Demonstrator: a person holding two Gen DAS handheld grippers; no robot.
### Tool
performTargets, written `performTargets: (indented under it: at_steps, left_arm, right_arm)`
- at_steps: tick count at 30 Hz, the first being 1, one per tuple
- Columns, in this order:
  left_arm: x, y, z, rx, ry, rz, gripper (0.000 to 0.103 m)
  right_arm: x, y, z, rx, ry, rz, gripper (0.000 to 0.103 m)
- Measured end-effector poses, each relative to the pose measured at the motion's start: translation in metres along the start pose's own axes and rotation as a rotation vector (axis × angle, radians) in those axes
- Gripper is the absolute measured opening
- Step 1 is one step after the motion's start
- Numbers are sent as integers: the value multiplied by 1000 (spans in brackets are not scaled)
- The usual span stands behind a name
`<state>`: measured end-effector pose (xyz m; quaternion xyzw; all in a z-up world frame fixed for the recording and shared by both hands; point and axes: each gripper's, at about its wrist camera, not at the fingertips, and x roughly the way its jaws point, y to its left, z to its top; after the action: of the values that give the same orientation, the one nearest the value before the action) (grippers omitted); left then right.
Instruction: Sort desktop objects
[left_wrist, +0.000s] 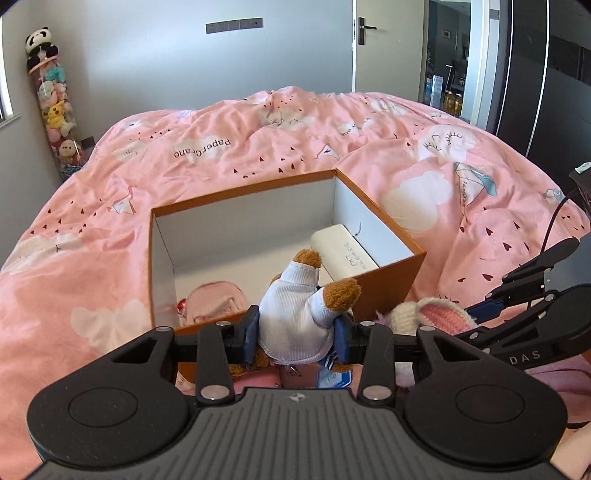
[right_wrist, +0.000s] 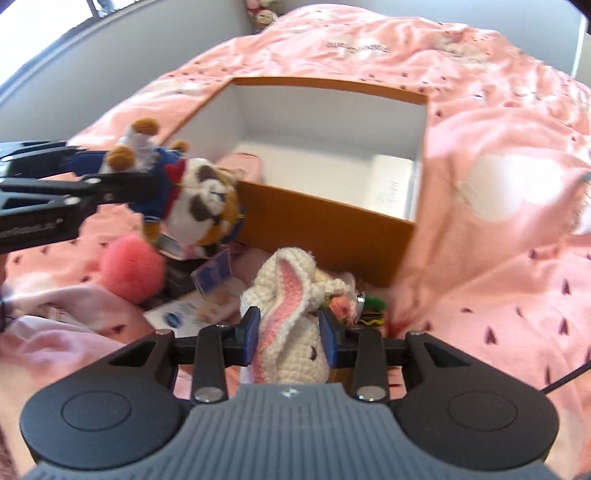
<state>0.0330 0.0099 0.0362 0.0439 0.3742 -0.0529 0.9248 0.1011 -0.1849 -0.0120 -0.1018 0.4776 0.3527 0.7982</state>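
- Clamping a stuffed animal in a white shirt between its blue pads, the left gripper tilts downward in front of the near wall of the orange box.
- Seen from the right wrist, that toy hangs clear of the pink quilt, head lowest.
- The right gripper points steeply down, its jaws squeezed on a crocheted rabbit just in front of the box.
- Inside the box lie a white case against the right wall and a pink item at the near left corner.
- A pink pompom and a leaflet lie on the quilt.
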Motion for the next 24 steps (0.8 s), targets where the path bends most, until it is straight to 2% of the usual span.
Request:
performTargets:
  at_steps: [6, 9, 11, 15, 18, 24]
  left_arm:
    - [29, -30, -27, 123, 109, -19, 46]
    - [36, -33, -36, 151, 167, -29, 46]
    - [35, -31, -38, 149, 191, -49, 47]
    - [39, -24, -46, 158, 316, -117, 50]
    - [39, -14, -52, 120, 385, -180, 50]
    - [25, 3, -42, 74, 395, -261, 54]
  right_arm:
    - [15, -10, -2, 20, 44, 8, 40]
    - [16, -11, -6, 19, 58, 29, 42]
    - [19, -12, -5, 21, 66, 43, 42]
    - [18, -16, -7, 35, 67, 60, 44]
    - [14, -21, -6, 65, 55, 89, 49]
    - [1, -30, -3, 86, 25, 55, 51]
